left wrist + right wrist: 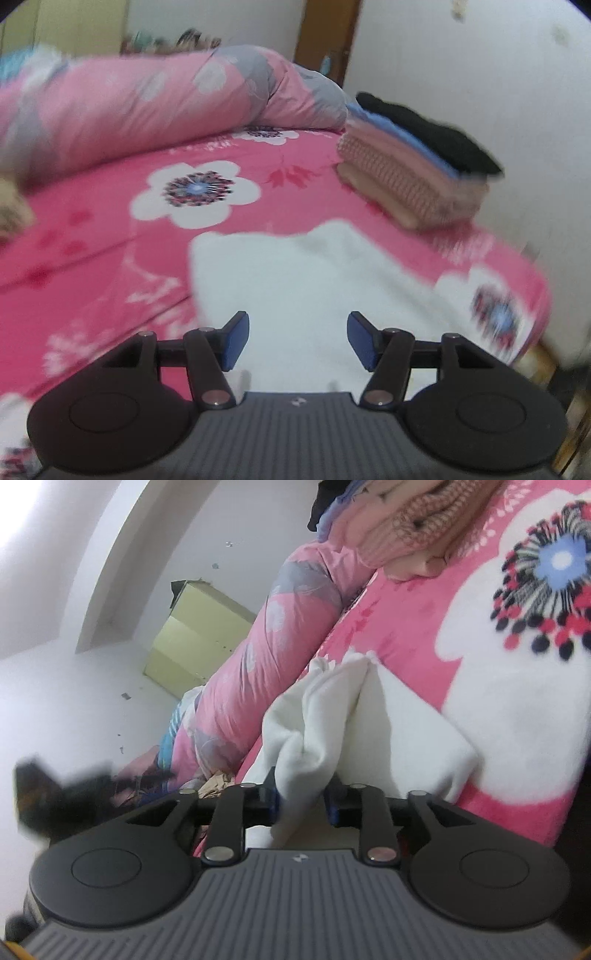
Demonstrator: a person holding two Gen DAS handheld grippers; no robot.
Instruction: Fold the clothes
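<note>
White garment (325, 716) bunched between gripper (301, 794) pads.

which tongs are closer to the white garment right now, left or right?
Right. The right tongs have a bunched fold of the white garment between their fingers. The left tongs hover open just above it, nothing between the pads.

My left claw's camera looked down along the bed (92, 229) from close above, facing the wall. My right one sat low and rolled sideways. Both caught the white garment (303, 280) (332, 716), folded stack (402, 166) (402, 520) and rolled quilt (147, 110) (258, 664).
</note>
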